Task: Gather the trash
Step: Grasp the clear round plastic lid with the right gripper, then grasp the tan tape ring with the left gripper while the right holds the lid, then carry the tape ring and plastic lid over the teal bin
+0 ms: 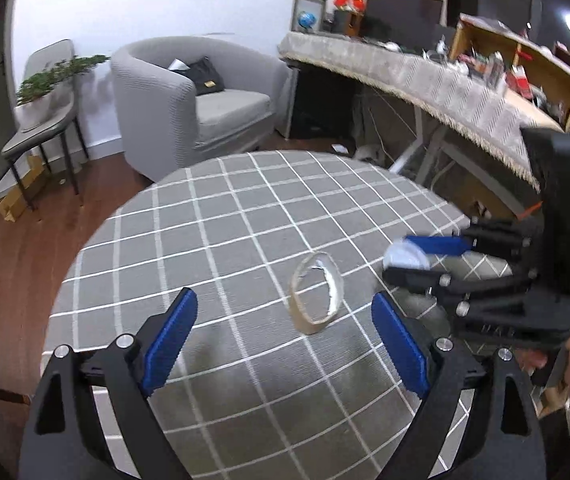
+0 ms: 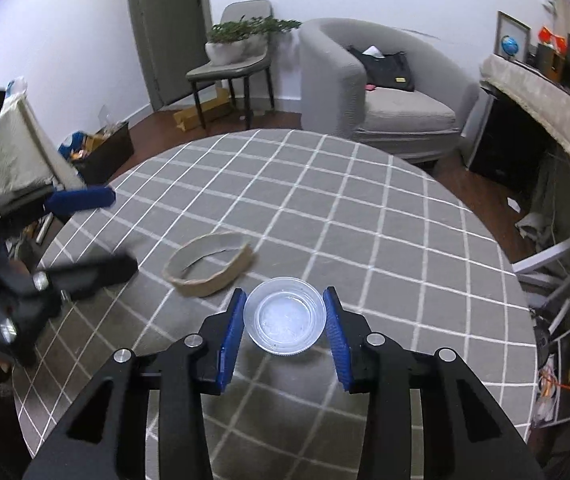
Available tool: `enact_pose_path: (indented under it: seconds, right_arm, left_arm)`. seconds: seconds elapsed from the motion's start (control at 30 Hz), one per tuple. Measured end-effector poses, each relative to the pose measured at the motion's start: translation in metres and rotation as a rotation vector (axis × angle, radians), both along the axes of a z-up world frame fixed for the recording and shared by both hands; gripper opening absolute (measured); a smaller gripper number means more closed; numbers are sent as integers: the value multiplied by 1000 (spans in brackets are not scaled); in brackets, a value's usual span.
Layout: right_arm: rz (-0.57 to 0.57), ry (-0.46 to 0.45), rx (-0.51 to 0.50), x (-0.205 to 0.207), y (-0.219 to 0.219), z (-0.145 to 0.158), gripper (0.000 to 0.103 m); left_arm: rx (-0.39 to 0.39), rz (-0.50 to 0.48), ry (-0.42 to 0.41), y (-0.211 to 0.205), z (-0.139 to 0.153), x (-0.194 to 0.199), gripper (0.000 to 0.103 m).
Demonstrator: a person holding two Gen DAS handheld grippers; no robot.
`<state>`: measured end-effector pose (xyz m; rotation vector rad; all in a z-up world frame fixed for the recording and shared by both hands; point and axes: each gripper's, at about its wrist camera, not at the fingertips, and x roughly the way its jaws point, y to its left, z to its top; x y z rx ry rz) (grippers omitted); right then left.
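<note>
A torn cardboard tape ring [image 1: 316, 294] lies on the round table with the grey checked cloth [image 1: 225, 220]. My left gripper [image 1: 285, 334] is open and empty, its blue pads either side of the ring and a little short of it. My right gripper [image 2: 285, 326] is shut on a clear plastic cup [image 2: 285, 316], held by its sides above the cloth. In the right wrist view the ring [image 2: 209, 262] lies just left of the cup, and the left gripper [image 2: 101, 236] shows at the left edge. In the left wrist view the right gripper [image 1: 405, 258] holds the cup [image 1: 407, 256] to the ring's right.
A grey armchair [image 2: 385, 88] with a black bag stands beyond the table. A chair with a potted plant [image 2: 237, 40] is near the door. A cloth-covered desk [image 1: 425, 76] with shelves runs along the right. A dark bin of rubbish [image 2: 101, 148] sits on the floor at left.
</note>
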<state>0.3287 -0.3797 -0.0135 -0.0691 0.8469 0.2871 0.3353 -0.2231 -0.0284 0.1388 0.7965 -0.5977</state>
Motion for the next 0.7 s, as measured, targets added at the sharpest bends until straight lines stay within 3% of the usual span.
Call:
enact_pose_path:
  seconds: [0.23,0.43,0.57,0.7]
  right_arm:
    - [-41,-7,51,10,-30,3,40]
    - [-62,5,53,15,-45,-3,40]
    - [-86,5,78,14,-52,-3,40]
    - [-102,-5,102,7,-53,0,40]
  left_arm:
    - [75,-56,23,-33,-15,10,83]
    - [124,-39,55,-43,-31,20,64]
    - [121,-25,50,-42,-33,17,39]
    - [123,-18,26,-35,-29,4,38]
